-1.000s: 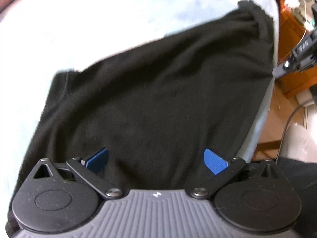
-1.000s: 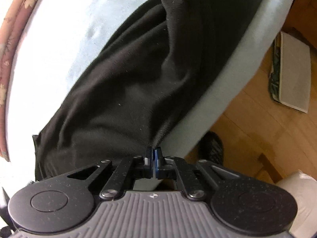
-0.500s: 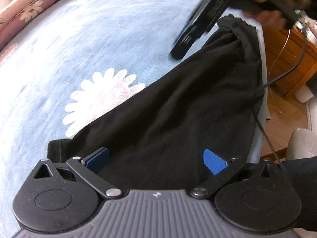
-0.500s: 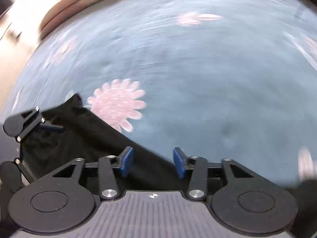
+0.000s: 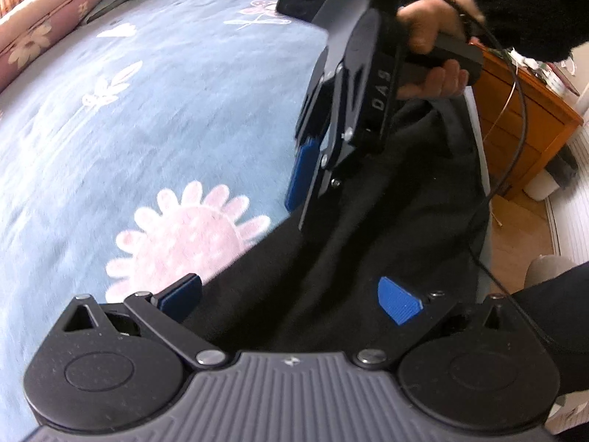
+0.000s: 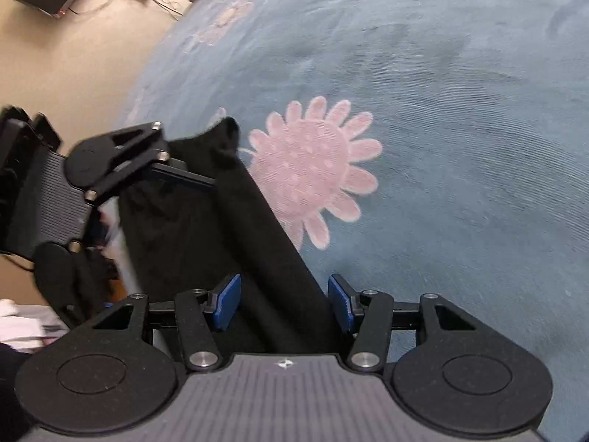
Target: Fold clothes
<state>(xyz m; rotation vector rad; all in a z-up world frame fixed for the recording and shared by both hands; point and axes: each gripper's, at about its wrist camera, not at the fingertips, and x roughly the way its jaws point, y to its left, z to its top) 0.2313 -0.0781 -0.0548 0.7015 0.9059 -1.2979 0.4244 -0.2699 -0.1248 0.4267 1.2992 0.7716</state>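
A black garment (image 5: 368, 228) lies along the near edge of a blue bedspread (image 5: 110, 129) with pink flowers. My left gripper (image 5: 291, 296) is open and low over the garment's near end. My right gripper (image 6: 283, 300) is open, its blue pads astride a folded edge of the garment (image 6: 235, 228). In the left wrist view the right gripper (image 5: 333, 140) hangs over the garment's far edge, held by a hand. In the right wrist view the left gripper (image 6: 121, 162) sits at the garment's far corner.
A pink flower print (image 6: 313, 165) lies beside the garment. A floral cushion (image 5: 44, 25) borders the bed's far left. A wooden cabinet (image 5: 526, 110) and floor lie right of the bed. A cable (image 5: 515, 118) trails from the right gripper over the garment.
The right gripper has opened, let go of the cloth and swung from the bed's edge to over the garment's inner edge. The left gripper has tilted up and stayed open.
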